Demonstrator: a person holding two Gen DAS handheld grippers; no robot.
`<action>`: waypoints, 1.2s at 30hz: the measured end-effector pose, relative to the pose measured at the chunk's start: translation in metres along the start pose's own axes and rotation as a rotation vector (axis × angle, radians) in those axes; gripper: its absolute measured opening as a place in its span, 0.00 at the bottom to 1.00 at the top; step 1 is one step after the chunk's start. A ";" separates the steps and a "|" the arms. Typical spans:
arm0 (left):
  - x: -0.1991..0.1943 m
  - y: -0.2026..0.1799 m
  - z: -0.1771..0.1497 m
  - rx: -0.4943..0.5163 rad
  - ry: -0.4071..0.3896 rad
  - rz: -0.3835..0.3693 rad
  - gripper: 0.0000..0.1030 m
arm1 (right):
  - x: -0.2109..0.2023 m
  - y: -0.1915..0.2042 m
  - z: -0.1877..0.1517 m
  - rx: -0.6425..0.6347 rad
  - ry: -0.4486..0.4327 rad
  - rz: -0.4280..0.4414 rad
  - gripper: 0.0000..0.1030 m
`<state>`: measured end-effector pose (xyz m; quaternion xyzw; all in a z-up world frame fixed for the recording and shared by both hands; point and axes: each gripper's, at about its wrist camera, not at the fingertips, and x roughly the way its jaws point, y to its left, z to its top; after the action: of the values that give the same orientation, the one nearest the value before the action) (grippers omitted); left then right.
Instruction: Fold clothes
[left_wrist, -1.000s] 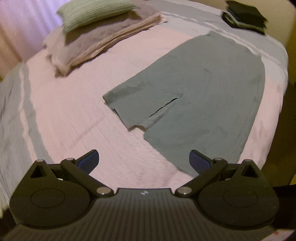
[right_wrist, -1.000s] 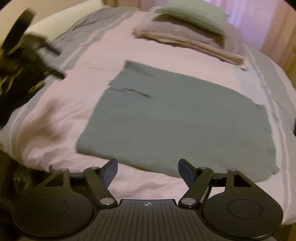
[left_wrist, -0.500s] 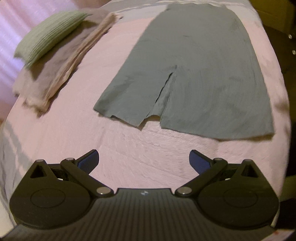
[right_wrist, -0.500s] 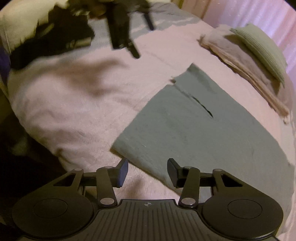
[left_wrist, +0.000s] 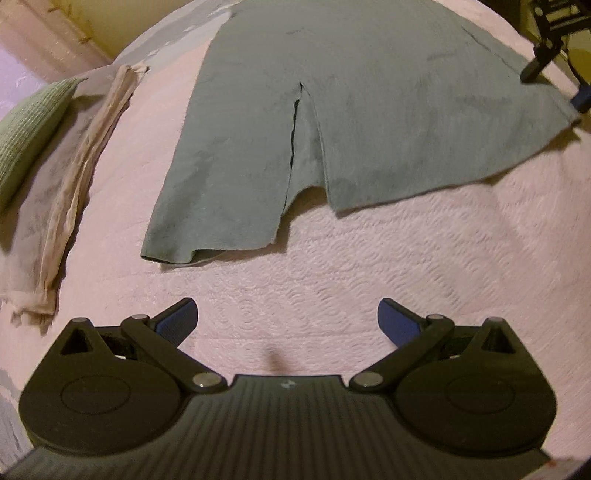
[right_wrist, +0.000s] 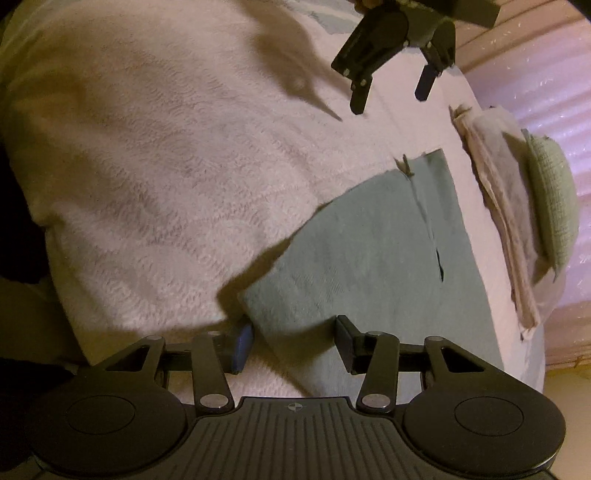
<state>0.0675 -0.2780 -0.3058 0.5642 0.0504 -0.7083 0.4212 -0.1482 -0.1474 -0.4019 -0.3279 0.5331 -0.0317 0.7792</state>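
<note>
Both grippers — left (left_wrist: 287, 321), right (right_wrist: 294, 341) — gape over a pink quilted bedspread (left_wrist: 369, 280); curtains (right_wrist: 546, 92) behind.

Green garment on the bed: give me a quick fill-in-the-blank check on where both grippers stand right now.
1. The left gripper hovers over bare bedspread with its jaws ____.
2. The right gripper has a corner of the green garment lying ____ its open fingers.
3. The garment's hem, nearest the left gripper, has a ____ running up from it.
4. The green pillow rests on a stack of ____ linens.

Missing words: open; between; slit; folded
</note>
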 end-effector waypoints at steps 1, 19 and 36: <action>0.003 0.002 -0.002 0.016 -0.003 0.003 0.99 | 0.002 -0.004 0.001 0.026 -0.003 0.011 0.39; 0.087 0.053 -0.006 0.467 -0.137 0.074 0.66 | -0.032 -0.150 -0.017 0.564 -0.066 0.012 0.01; 0.085 0.100 0.032 0.589 -0.144 -0.021 0.02 | -0.079 -0.185 -0.024 0.817 -0.048 0.037 0.01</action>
<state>0.1082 -0.4056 -0.3258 0.6098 -0.1812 -0.7350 0.2346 -0.1470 -0.2714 -0.2421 0.0173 0.4641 -0.2191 0.8581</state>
